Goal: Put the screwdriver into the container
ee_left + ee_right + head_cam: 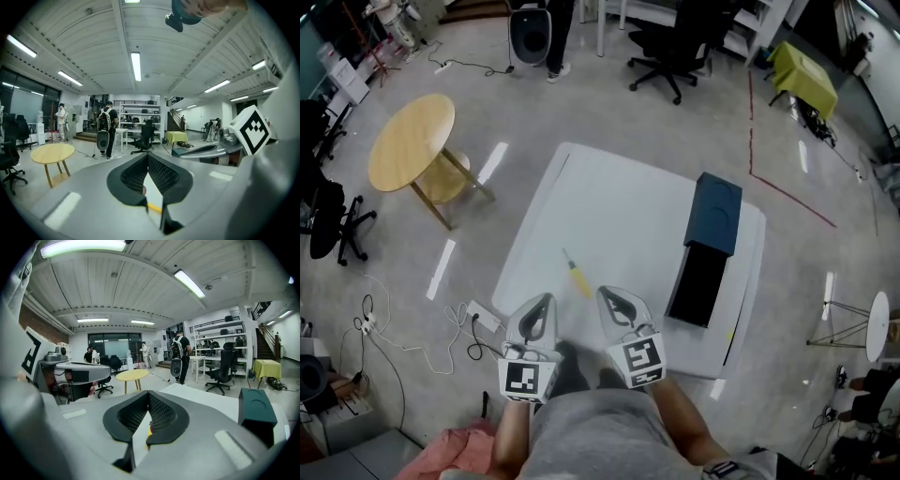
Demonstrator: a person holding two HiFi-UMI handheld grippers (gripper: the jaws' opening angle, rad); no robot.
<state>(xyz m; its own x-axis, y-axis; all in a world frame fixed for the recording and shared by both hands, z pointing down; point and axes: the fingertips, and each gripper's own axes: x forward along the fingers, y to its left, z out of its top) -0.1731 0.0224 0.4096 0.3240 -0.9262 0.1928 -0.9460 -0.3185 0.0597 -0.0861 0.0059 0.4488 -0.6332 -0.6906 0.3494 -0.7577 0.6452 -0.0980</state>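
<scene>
Screwdriver [575, 273], yellow-handled, lies on the white table [609, 206] just ahead of and between the left gripper [546, 300] and right gripper [606, 294]. Both are clenched and empty. One gripper should open before straddling the handle. The dark blue container [710, 246] waits ahead-right.

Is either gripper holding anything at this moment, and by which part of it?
Nothing is held. The left gripper and the right gripper are both shut and empty. The screwdriver lies free on the white table.
</scene>
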